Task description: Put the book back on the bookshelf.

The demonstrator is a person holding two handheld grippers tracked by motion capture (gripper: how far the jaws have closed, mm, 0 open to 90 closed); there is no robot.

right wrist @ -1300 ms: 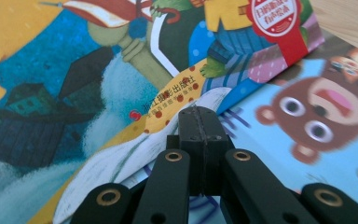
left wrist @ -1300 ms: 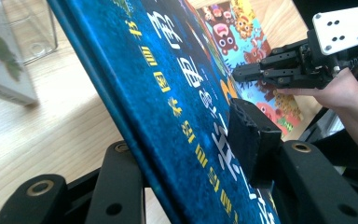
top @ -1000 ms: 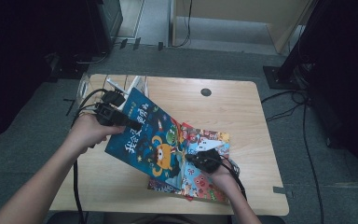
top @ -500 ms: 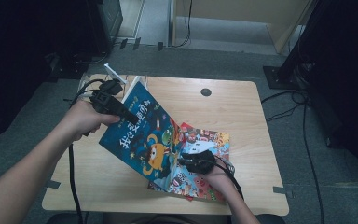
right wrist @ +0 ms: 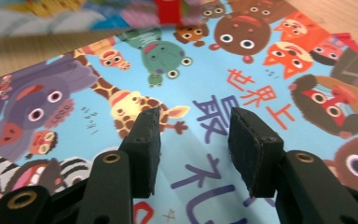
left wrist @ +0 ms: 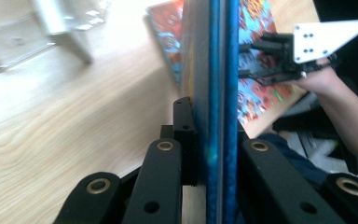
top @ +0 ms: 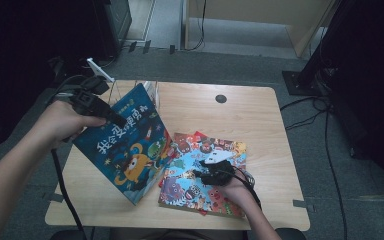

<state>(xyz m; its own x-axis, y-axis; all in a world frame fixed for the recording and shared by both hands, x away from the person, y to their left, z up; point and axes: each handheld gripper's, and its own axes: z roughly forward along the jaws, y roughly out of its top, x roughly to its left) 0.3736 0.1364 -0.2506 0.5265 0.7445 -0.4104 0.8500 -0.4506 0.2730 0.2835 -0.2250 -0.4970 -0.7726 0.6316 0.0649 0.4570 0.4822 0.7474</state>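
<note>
My left gripper [top: 112,119] is shut on the top edge of a dark blue picture book [top: 130,150] and holds it tilted above the table's left half. In the left gripper view the book's edge [left wrist: 214,70] runs straight up between the jaws, which have just been closing on it. A light blue animal picture book [top: 190,185] lies flat at the front middle. My right gripper [top: 202,174] rests low over it, open. Its jaws have just been opening, and nothing is between its pads [right wrist: 147,149] above the cover [right wrist: 261,70].
More colourful books, one red [top: 197,135], lie under the animal book. A clear wire rack [top: 130,86] stands at the back left of the wooden table [top: 250,120]. A round cable hole [top: 221,98] lies at the back middle. Cables cross the floor around the table.
My left gripper has risen and moved left with the blue book, tipping it steeper off the stack. The right hand has stayed on the animal book.
</note>
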